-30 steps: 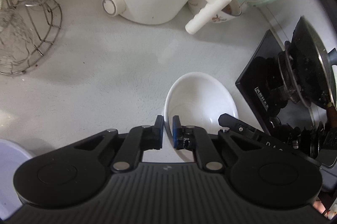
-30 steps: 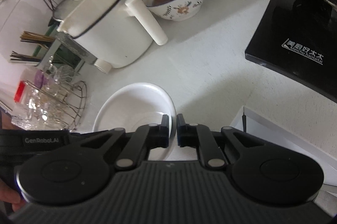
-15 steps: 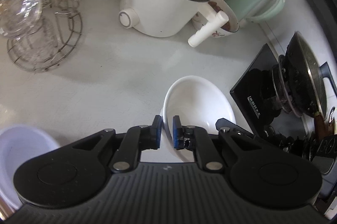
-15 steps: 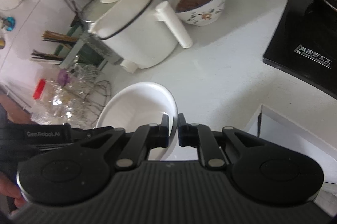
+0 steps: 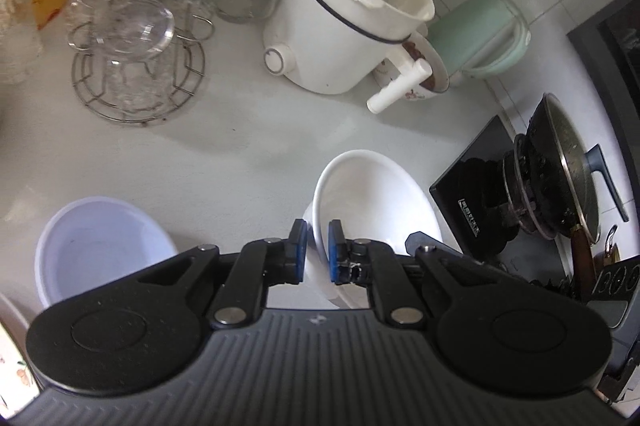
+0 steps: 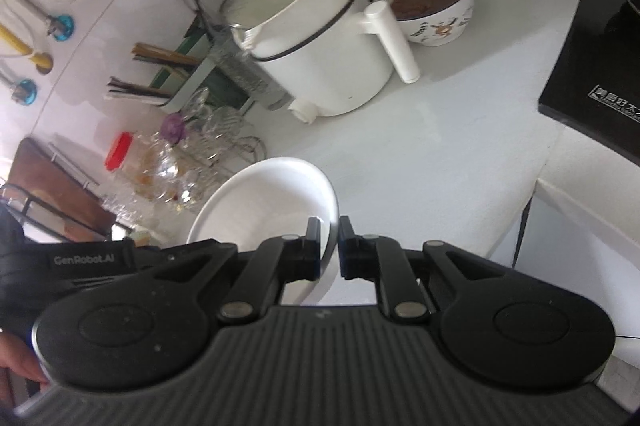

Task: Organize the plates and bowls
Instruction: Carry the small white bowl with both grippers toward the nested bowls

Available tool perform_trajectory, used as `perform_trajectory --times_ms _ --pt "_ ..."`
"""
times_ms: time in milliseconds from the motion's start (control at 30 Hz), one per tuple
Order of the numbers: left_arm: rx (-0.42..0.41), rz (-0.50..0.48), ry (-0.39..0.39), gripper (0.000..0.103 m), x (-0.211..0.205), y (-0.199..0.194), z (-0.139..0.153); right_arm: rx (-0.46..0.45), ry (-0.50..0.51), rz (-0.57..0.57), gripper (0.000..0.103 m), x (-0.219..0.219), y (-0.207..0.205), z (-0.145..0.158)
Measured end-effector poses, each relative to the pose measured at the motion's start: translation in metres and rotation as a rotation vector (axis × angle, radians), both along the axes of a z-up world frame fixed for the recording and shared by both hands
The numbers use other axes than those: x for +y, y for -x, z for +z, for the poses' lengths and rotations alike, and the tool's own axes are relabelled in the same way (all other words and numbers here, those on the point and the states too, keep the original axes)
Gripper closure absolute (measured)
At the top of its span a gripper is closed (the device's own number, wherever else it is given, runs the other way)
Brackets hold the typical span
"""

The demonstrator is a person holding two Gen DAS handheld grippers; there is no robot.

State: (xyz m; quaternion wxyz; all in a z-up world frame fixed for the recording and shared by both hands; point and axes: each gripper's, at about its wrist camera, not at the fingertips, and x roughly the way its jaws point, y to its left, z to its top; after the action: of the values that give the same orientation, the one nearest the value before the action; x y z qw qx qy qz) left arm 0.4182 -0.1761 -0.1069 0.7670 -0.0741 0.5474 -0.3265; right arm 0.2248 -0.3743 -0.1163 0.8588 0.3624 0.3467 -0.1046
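Bowl gripped on both sides, above the desk

Your left gripper point(image 5: 317, 252) is clamped on the rim of the white bowl point(image 5: 376, 202), one blue pad outside the wall and one inside, at lower centre of the left wrist view. Your right gripper point(image 6: 329, 246) pinches the opposite rim of the same bowl point(image 6: 264, 202), which sits tilted at lower centre of the right wrist view. A second, pale lavender bowl point(image 5: 100, 250) rests on the white desk point(image 5: 240, 146) at lower left of the left wrist view. Toward the top stand the white electric pot point(image 5: 344, 38) and, just beside its handle, a patterned bowl of brown food point(image 6: 432, 6). A wire rack of glasses point(image 5: 136, 66) occupies the upper left.
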Motion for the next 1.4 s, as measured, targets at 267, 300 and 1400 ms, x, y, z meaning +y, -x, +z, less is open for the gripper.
perform_trajectory --times_ms 267,300,1400 --pt "-0.003 0.073 0.046 0.092 0.046 0.013 0.013 -0.033 0.014 0.051 0.091 0.027 -0.004 0.018" --pt "-0.004 0.078 0.054 0.092 0.051 0.013 0.015 -0.040 0.017 0.058 0.091 0.030 -0.005 0.021" --pt "-0.025 0.357 0.019 0.092 0.176 0.016 -0.025 0.000 0.177 0.406 0.091 0.142 -0.082 0.009"
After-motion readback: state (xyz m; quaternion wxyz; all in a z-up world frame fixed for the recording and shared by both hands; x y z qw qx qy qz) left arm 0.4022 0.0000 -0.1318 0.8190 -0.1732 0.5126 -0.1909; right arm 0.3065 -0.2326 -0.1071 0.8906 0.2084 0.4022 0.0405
